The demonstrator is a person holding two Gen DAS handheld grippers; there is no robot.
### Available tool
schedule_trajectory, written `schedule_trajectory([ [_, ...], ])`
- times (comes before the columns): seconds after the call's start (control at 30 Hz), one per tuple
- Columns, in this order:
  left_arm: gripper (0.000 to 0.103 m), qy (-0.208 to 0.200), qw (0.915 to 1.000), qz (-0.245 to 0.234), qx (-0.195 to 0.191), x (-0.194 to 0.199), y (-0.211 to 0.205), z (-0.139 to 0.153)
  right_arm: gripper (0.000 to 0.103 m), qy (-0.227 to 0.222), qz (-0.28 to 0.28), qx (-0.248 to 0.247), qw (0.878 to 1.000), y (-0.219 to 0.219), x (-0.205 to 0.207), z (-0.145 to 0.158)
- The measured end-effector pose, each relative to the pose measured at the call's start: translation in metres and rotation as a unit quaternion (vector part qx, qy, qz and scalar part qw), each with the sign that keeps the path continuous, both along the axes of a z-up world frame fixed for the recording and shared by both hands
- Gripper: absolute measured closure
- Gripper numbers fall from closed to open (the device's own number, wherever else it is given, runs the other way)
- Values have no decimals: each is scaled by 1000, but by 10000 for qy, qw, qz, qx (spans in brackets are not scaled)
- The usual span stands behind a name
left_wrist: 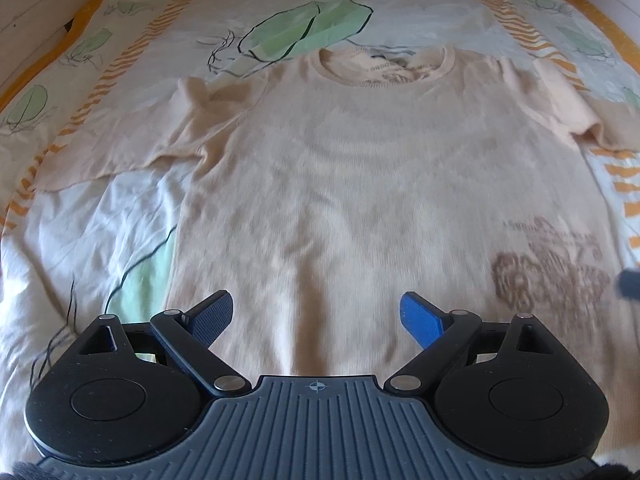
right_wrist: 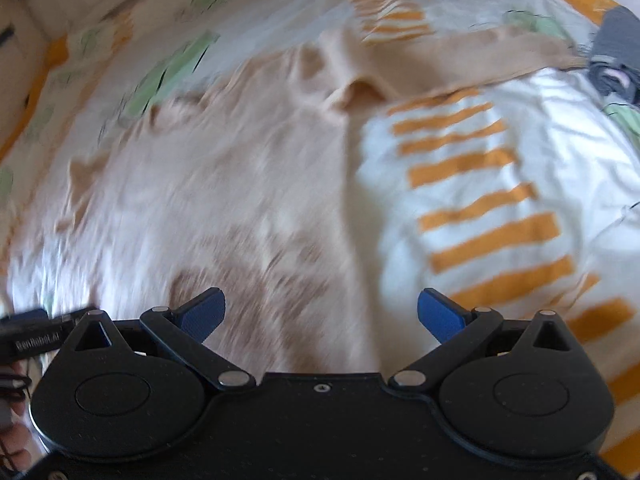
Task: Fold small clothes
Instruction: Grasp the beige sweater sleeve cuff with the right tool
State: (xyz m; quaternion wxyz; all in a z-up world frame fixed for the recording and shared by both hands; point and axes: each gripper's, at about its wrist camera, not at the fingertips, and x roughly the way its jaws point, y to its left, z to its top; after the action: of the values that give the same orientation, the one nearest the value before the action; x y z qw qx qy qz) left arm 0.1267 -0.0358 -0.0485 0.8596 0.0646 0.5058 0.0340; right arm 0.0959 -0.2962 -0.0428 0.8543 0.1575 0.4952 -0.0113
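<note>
Folding is judged not yet begun. The t-shirt [left_wrist: 360, 184] is seen laid flat, front up, on the bed [left_wrist: 100, 216], filling the centre of the left wrist view: collar toward the upper centre, hem at the bottom behind the claw body. Both sleeves are spread outward; the sleeve at centre left [left_wrist: 120, 148] lies slightly rumpled. A brown print [left_wrist: 548, 276] is noted at the lower right of the shirt.

The left claw [left_wrist: 318, 318] is released, jaws wide, nothing between the pads, poised over the lower middle of the shirt.

The right wrist view is motion-blurred. The right claw [right_wrist: 320, 316] is likewise released and empty, over the shirt's side edge near the print. A dark garment [right_wrist: 616, 52] is seen at the upper right edge.

Remaining, as judged: sleeves in, sides folded, body doubled. No fold line is visible anywhere.
</note>
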Motion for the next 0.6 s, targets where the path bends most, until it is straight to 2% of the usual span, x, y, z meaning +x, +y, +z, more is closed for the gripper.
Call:
schedule_trajectory([
  [0.13, 12, -61, 10000, 31, 61, 25, -3, -6, 1, -339, -408, 244, 9983, -44, 19, 6],
  [0.3, 12, 41, 9998, 169, -70, 55, -2, -19, 1, -716, -1026, 333, 9916, -104, 56, 12],
  [0.5, 12, 89, 9994, 327, -66, 81, -3, -34, 1, -711, -1560, 49, 9852, -164, 107, 5],
  [0.6, 10, 83, 9994, 326, -31, 87, -4, -41, 1, -662, -1777, 25, 9819, -185, 120, -6],
])
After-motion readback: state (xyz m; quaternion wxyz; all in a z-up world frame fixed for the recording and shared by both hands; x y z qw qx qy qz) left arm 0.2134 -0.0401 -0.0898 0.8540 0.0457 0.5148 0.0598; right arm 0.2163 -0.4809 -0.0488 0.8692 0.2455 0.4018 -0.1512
